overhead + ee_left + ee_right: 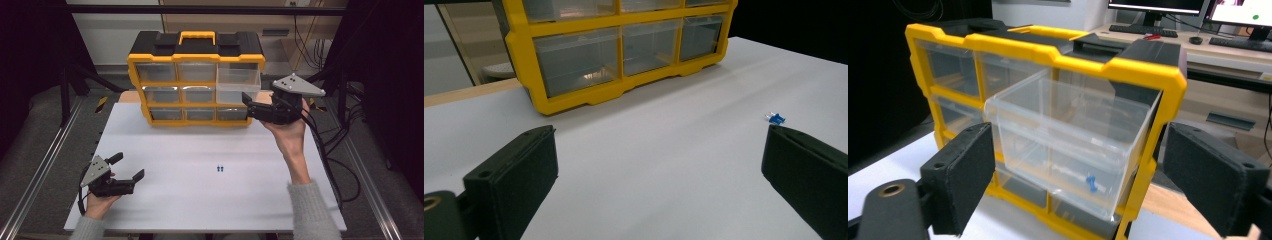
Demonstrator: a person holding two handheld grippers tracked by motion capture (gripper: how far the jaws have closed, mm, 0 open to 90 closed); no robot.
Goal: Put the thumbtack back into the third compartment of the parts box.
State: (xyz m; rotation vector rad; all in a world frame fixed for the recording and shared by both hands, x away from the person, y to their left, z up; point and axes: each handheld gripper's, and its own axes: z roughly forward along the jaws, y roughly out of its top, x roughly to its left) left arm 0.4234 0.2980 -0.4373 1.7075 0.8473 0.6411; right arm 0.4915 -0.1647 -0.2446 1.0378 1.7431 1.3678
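Even, soft light falls from above on the white table (200, 195), bright against the dark surroundings, and a faint shadow lies under the yellow organizer (196, 80). Its clear drawers carry pale glare. In both gripper views the near black jaws are blurred.

The organiser (196, 80) looks like hard plastic, a matt yellow frame with a matt black top. Its 9 drawers are clear plastic; the pulled-out drawer (1068, 145) is smooth, glossy and see-through. The tabletop (200, 175) is a smooth, matt white sheet. Both grippers' pads (511, 182) are matt black, faintly grainy plastic. The sleeve (312, 210) is soft grey knit.
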